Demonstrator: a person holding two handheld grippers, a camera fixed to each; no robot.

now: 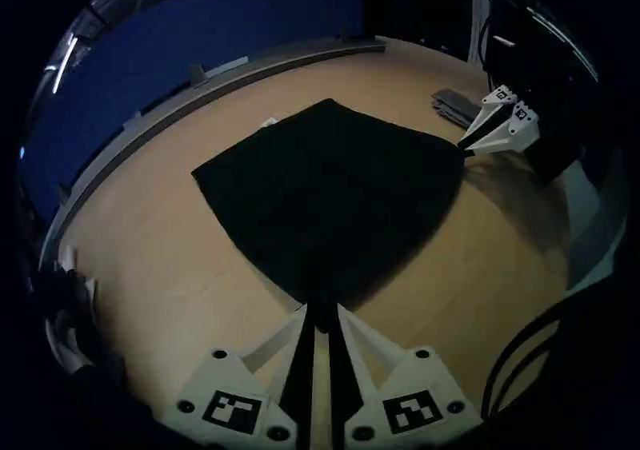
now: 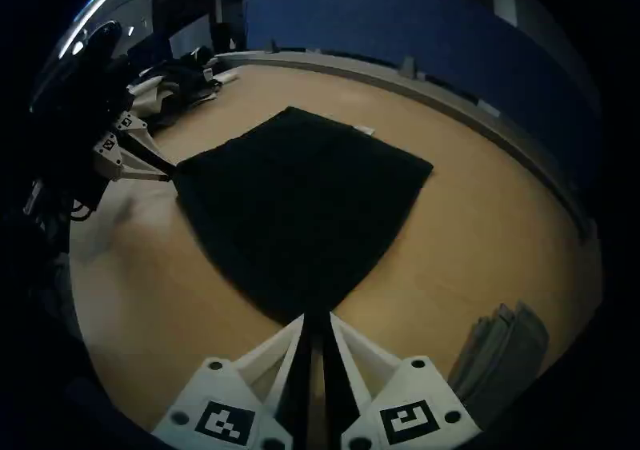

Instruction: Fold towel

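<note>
Two corners of the black towel point(image 1: 336, 194) are pinched. The left gripper point(image 1: 320, 316) is clenched on the corner nearest it in the left gripper view, and the right gripper point(image 2: 318, 322) is clenched on the neighbouring corner in the right gripper view. Between them it lies spread flat on the wooden table point(image 1: 160, 258), reaching toward the far blue partition point(image 1: 200, 42).

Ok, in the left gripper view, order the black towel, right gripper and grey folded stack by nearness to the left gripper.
1. The black towel: near corner pinched in the left gripper.
2. The right gripper: ahead-right, at the towel's right corner.
3. The grey folded stack: just beyond the right gripper, far right.
</note>
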